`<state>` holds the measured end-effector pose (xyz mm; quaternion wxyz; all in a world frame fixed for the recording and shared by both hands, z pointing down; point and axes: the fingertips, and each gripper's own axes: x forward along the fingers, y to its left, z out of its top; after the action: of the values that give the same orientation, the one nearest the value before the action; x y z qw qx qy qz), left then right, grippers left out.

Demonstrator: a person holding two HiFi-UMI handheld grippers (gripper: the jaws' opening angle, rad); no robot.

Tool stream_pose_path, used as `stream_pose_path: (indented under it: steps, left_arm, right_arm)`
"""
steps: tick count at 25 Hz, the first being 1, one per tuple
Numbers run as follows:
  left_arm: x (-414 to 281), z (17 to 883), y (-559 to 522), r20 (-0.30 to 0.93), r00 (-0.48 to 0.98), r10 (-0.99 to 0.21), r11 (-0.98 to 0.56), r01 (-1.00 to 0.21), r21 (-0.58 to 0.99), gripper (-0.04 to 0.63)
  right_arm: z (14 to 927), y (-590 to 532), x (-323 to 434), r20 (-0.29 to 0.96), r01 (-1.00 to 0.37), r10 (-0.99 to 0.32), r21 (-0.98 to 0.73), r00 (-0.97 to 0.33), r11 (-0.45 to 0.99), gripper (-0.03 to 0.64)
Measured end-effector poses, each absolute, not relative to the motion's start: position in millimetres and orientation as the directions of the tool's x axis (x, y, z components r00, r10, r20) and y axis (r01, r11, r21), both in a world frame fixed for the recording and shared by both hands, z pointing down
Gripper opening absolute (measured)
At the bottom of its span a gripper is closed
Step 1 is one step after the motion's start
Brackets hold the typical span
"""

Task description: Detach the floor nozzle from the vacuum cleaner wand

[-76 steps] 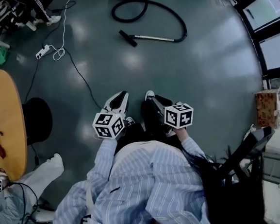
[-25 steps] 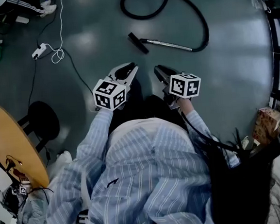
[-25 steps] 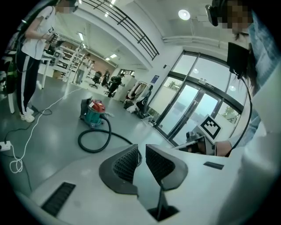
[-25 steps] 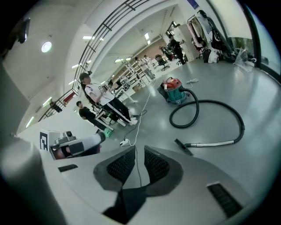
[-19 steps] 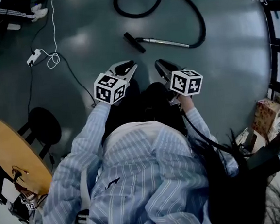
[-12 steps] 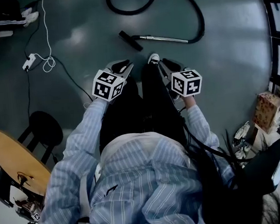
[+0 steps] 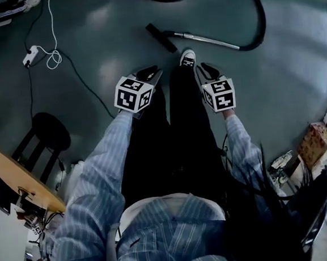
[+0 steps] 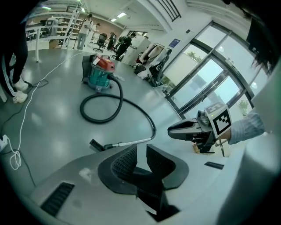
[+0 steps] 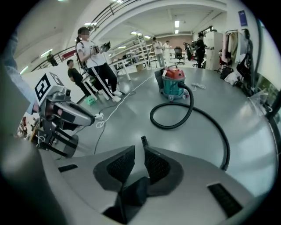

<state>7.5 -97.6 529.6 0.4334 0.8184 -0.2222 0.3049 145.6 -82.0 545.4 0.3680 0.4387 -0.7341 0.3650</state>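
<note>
Seen from above: the black floor nozzle lies on the grey floor just ahead of the person's shoe, joined to the metal wand. The left hand-held gripper and right hand-held gripper hang empty, jaws nearly together. Likely best: widen both, grip nozzle and wand separately, pull straight apart. Bare floor surrounds them; the hose curves beyond.

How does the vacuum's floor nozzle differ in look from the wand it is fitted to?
The floor nozzle is black; the wand is shiny metal. The floor nozzle is a short bar; the wand is a long slim tube. Both lie joined on the grey floor.
</note>
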Motion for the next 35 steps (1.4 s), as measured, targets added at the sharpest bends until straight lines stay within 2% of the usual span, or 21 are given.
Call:
stream_pose_path:
  steps: [5,14,18,23,27,35]
  left_arm:
    - [29,614,-114,0.734,0.677,-0.042,-0.443,-0.671,0.594,0.086]
    - [52,797,-148,0.821,0.568,0.062,-0.391,-0.743,0.543,0.176]
    - [55,871,-165,0.849,0.522,0.084,-0.385,-0.769,0.511,0.184]
    - [50,960,-182,0.877,0.477,0.067,-0.320,-0.822,0.471,0.202]
    - [44,1019,-190,0.901,0.433,0.020,-0.172,-0.886,0.430,0.234]
    - [38,1061,-194,0.904,0.422,-0.071,0.004,-0.906,0.423,0.248]
  right_arm:
    - [631,-105,151,0.894,-0.884,-0.292,-0.197,-0.340,0.425,0.069]
    - [784,-143,184,0.919,-0.850,-0.254,-0.139,-0.302,0.509,0.072]
    - [854,-150,207,0.933,-0.832,-0.216,-0.133,-0.289,0.538,0.114]
    - [940,-151,224,0.945,-0.787,-0.163,-0.132,-0.283,0.602,0.155]
    - [997,-141,232,0.961,-0.715,-0.103,-0.117,-0.257,0.689,0.181]
    - [1056,-127,250,0.985,-0.637,-0.097,-0.017,-0.144,0.770,0.183]
